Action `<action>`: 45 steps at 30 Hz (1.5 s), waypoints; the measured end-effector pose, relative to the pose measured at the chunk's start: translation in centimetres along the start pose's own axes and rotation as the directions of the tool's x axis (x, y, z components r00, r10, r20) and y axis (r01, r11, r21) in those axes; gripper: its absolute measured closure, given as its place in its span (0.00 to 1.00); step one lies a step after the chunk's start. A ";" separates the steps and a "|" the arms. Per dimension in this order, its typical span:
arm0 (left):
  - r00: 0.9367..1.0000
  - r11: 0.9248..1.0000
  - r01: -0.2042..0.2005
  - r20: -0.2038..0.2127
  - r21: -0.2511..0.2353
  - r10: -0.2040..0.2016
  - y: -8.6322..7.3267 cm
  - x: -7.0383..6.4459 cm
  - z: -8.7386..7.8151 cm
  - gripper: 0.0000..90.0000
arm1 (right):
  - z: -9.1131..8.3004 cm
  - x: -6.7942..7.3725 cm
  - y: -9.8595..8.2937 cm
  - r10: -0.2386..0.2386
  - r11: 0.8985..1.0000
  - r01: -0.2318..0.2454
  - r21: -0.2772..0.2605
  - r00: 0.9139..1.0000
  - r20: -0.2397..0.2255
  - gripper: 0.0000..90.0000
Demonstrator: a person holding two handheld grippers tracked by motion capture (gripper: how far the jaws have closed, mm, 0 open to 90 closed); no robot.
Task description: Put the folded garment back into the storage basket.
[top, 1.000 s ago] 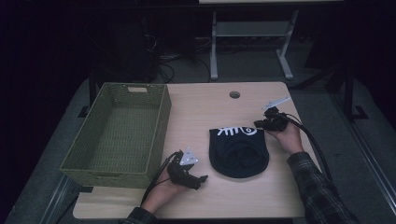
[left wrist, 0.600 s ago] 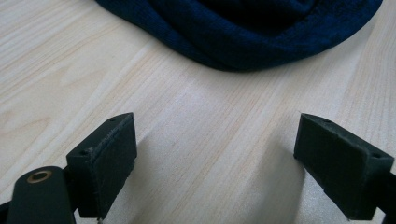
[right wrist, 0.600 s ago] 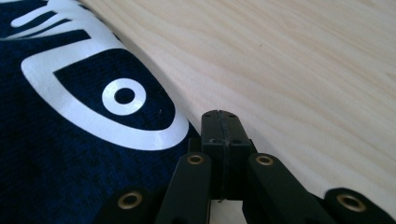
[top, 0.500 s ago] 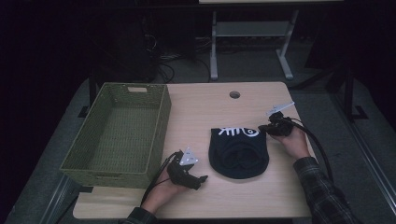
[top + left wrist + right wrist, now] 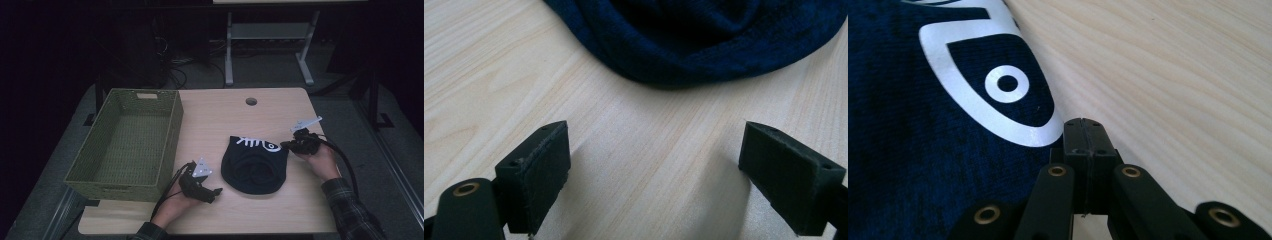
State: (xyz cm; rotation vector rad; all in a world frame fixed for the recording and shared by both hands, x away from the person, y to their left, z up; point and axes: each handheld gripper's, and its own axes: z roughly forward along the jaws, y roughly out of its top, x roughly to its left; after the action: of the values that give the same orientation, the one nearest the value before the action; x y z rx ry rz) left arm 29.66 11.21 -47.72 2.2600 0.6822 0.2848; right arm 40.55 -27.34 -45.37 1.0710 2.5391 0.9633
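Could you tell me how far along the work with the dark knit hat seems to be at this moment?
Early, it seems. The hat lies crumpled on the table, and the green basket has nothing in it. In hand: the right claw is shut at the hat's edge by the white print, whether on fabric I cannot tell; the left claw waits open, short of it. Lifting or moving the hat looks still ahead.

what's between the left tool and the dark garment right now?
Bare tabletop. In the left gripper view, the left tool stands open with light wood ahead up to the garment edge. The high view agrees.
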 end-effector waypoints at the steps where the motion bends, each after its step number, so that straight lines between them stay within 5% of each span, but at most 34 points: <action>1: 1.000 1.000 0.000 0.000 0.001 0.000 0.0 0.0 0.0 0.13 | -0.2 0.1 -0.2 0.000 1.000 0.000 -0.001 1.000 -0.001 1.00; 21: 1.000 1.000 0.007 0.001 -0.007 -0.007 0.0 0.0 0.1 0.13 | -2.9 3.3 -4.0 0.002 1.000 -0.002 -0.007 0.999 -0.048 1.00; 29: 1.000 1.000 0.000 0.001 0.000 0.000 0.0 0.0 0.0 0.13 | -3.9 4.0 -4.6 0.004 1.000 -0.005 -0.030 1.000 -0.027 0.99; 33: 1.000 1.000 -0.002 0.003 0.000 0.002 0.0 0.0 0.0 0.13 | -4.8 4.2 -5.1 0.034 0.997 -0.034 -0.068 0.999 -0.007 0.87; 42: 1.000 1.000 -0.006 0.005 0.006 0.006 0.1 0.1 0.1 0.14 | -5.9 5.2 -7.5 0.114 0.991 -0.108 -0.078 0.991 0.068 0.39; 45: 1.000 0.999 -0.010 0.006 0.032 0.010 0.4 0.1 0.0 0.14 | -6.0 5.5 -8.5 0.140 0.988 -0.135 -0.073 0.988 0.070 0.34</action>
State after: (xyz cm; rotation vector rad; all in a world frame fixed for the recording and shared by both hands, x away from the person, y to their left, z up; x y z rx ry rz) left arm 29.91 11.04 -47.45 2.2946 0.6768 0.2740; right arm 29.36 -30.79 -46.03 1.2520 2.3807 1.0164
